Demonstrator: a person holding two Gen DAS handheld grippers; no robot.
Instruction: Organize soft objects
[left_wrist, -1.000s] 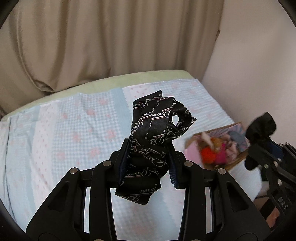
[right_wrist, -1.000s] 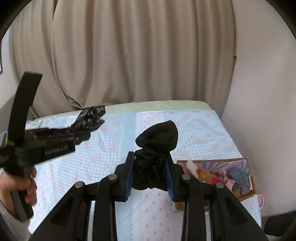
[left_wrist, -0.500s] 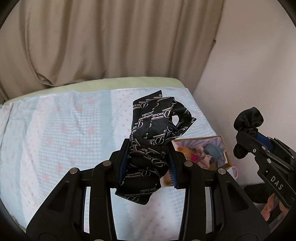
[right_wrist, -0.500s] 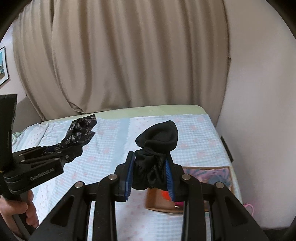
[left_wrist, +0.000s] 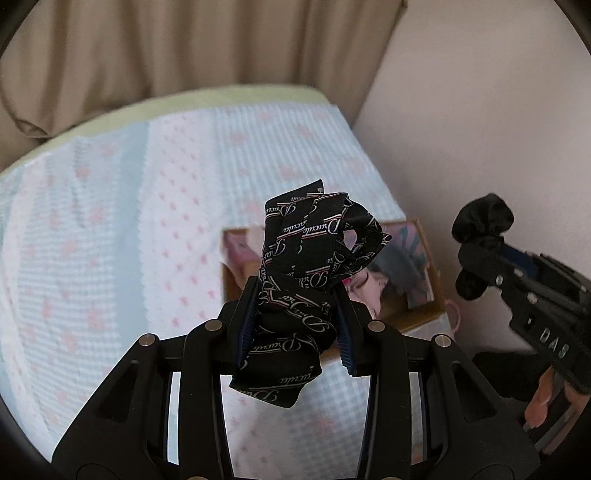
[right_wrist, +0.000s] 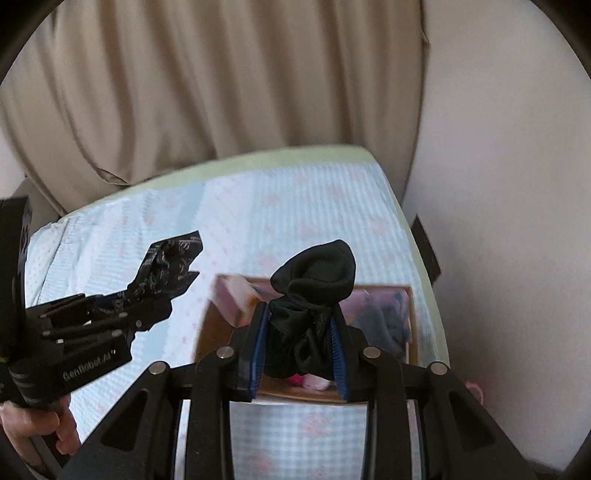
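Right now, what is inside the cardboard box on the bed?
The cardboard box holds soft things in pink, grey-blue and light colours. The plain black cloth and printed black cloth cover its middle, so that part is unknown.

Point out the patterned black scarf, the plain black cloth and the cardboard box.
patterned black scarf (left_wrist: 295, 258), left wrist view, its bunched middle.
plain black cloth (right_wrist: 314, 273), right wrist view, its rounded top.
cardboard box (left_wrist: 430, 312), left wrist view, its right wall.

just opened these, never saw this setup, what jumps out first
The left gripper clamps a black printed scarf, bunched in mid-air. The right gripper pinches a plain black scrunchie. Both hang above an open cardboard box of soft things on the checked bedspread.
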